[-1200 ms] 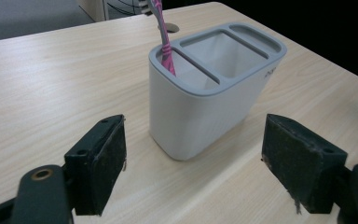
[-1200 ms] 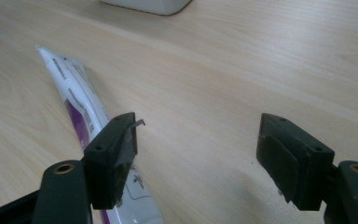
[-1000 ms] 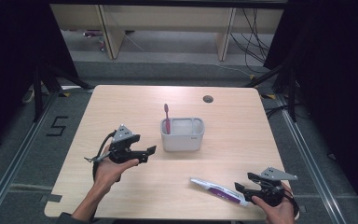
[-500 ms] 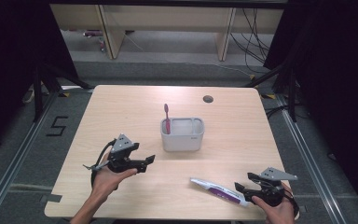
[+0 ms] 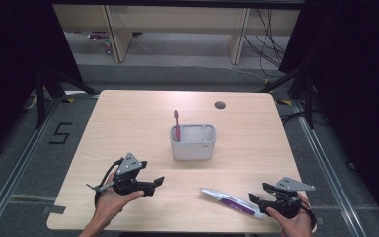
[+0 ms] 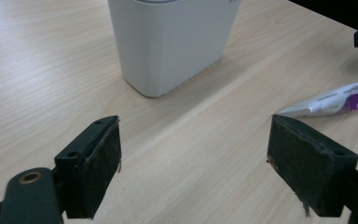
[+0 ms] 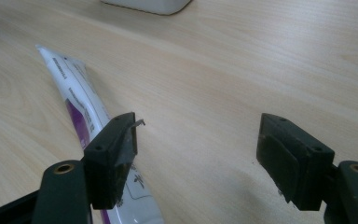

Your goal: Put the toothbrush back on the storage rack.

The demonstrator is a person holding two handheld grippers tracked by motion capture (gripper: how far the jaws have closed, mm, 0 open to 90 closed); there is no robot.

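Note:
A white two-compartment holder [image 5: 193,143] stands mid-table with a red toothbrush [image 5: 176,126] upright in its left compartment. A white and purple toothpaste tube [image 5: 229,201] lies flat near the front edge. My left gripper [image 5: 154,184] hovers low at the front left, pointing right. Its jaws have just been opening and stand open with nothing between them [image 6: 193,158], the holder [image 6: 172,42] ahead of them. My right gripper [image 5: 256,199] rests at the front right, open [image 7: 198,149]. Its left jaw sits over the tube's [image 7: 77,107] near end, and bare wood shows between the jaws.
The wooden table [image 5: 128,113] has a round cable hole [image 5: 220,104] at the back right. Wooden shelving [image 5: 177,29] stands beyond the far edge. A "5" [image 5: 59,133] is taped on the floor at the left.
My left hand has drawn back toward the front edge and sunk closer to the tabletop. The right hand, the tube and the holder have stayed put.

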